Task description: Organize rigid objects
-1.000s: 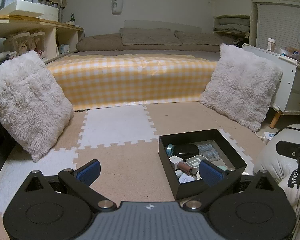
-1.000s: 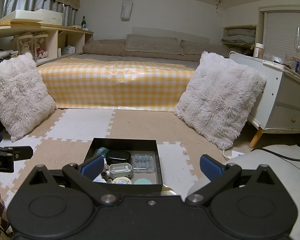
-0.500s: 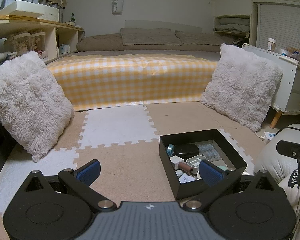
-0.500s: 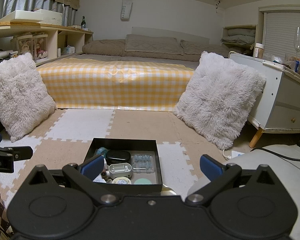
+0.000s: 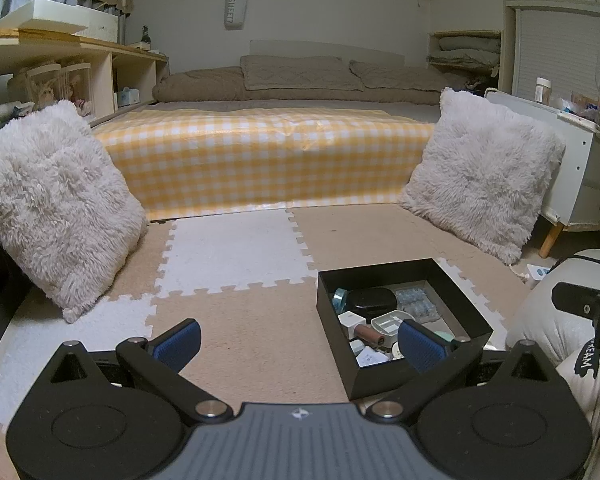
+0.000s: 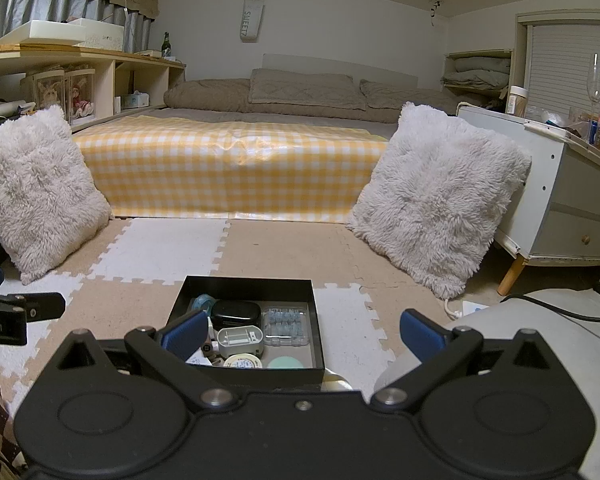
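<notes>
A black open box (image 5: 380,272) sits on the foam floor mat; it also shows in the right wrist view (image 6: 247,280). It holds several small items: a black oval case (image 6: 236,313), a clear blister pack (image 6: 286,322), a grey-white case (image 6: 240,337), a teal tape roll (image 6: 202,303), a round tin (image 6: 243,361) and a brown tube (image 5: 367,333). My left gripper (image 5: 300,340) is open and empty, left of the box. My right gripper (image 6: 303,330) is open and empty, just behind the box.
Two fluffy white cushions (image 6: 32,188) (image 6: 436,196) lean at either side in front of a bed with a yellow checked cover (image 6: 228,172). A white cabinet (image 6: 568,200) stands right. A pale cushion with a cable (image 6: 532,320) lies right of the box.
</notes>
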Demonstrator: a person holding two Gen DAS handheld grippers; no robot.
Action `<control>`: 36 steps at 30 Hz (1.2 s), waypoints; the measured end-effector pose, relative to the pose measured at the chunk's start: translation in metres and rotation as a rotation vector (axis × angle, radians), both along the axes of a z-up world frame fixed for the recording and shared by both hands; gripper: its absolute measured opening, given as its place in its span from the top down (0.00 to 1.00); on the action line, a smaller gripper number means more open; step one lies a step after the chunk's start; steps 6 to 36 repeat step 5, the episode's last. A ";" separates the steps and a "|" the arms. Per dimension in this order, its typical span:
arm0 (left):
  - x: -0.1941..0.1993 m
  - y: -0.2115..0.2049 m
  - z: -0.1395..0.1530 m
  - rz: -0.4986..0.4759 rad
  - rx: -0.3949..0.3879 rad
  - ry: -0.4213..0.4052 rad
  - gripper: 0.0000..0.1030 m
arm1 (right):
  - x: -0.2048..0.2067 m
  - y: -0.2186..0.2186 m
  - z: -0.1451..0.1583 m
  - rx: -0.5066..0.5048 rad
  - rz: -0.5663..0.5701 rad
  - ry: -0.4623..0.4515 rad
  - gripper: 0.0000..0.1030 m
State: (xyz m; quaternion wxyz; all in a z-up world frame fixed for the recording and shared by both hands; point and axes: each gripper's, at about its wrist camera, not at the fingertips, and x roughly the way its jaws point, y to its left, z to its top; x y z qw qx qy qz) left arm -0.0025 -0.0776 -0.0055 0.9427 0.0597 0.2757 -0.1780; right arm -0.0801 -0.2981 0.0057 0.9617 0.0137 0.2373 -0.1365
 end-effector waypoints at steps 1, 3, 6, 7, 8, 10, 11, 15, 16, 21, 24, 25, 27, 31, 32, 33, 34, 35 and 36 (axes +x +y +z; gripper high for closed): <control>0.000 0.000 0.000 0.000 -0.001 0.001 0.00 | 0.000 0.000 0.000 0.000 0.000 0.000 0.00; 0.000 0.000 0.000 0.001 -0.004 0.004 0.00 | 0.000 0.000 0.000 0.000 0.000 0.000 0.00; -0.001 -0.001 0.000 0.003 -0.004 0.006 0.00 | 0.000 0.000 0.000 0.001 0.000 0.000 0.00; -0.001 -0.001 0.000 0.003 -0.004 0.006 0.00 | 0.000 0.000 0.000 0.001 0.000 0.000 0.00; -0.001 -0.001 0.000 0.003 -0.004 0.006 0.00 | 0.000 0.000 0.000 0.001 0.000 0.000 0.00; -0.001 -0.001 0.000 0.003 -0.004 0.006 0.00 | 0.000 0.000 0.000 0.001 0.000 0.000 0.00; -0.001 -0.001 0.000 0.003 -0.004 0.006 0.00 | 0.000 0.000 0.000 0.001 0.000 0.000 0.00; -0.001 -0.001 0.000 0.003 -0.004 0.006 0.00 | 0.000 0.000 0.000 0.001 0.000 0.000 0.00; -0.001 -0.001 0.000 0.003 -0.004 0.006 0.00 | 0.000 0.000 0.000 0.001 0.000 0.000 0.00; -0.001 -0.001 0.000 0.003 -0.004 0.006 0.00 | 0.000 0.000 0.000 0.001 0.000 0.000 0.00; -0.001 -0.001 0.000 0.003 -0.004 0.006 0.00 | 0.000 0.000 0.000 0.001 0.000 0.000 0.00; -0.001 -0.001 0.000 0.003 -0.004 0.006 0.00 | 0.000 0.000 0.000 0.001 0.000 0.000 0.00; -0.001 -0.001 0.000 0.003 -0.004 0.006 0.00 | 0.000 0.000 0.000 0.001 0.000 0.000 0.00; -0.001 -0.001 0.000 0.003 -0.004 0.006 0.00 | 0.000 0.000 0.000 0.001 0.000 0.000 0.00; -0.001 -0.001 0.000 0.003 -0.004 0.006 0.00 | 0.000 0.000 0.000 0.001 0.000 0.000 0.00; -0.001 -0.001 0.000 0.003 -0.004 0.006 0.00 | 0.000 0.000 0.000 0.001 0.000 0.000 0.00; -0.001 -0.001 0.000 0.003 -0.004 0.006 0.00 | 0.000 0.000 0.000 0.001 0.000 0.000 0.00; -0.001 -0.001 0.000 0.003 -0.004 0.006 0.00 | 0.000 0.000 0.000 0.001 0.000 0.000 0.00; -0.001 -0.001 0.000 0.003 -0.004 0.006 0.00 | 0.000 0.000 0.000 0.001 0.000 0.000 0.00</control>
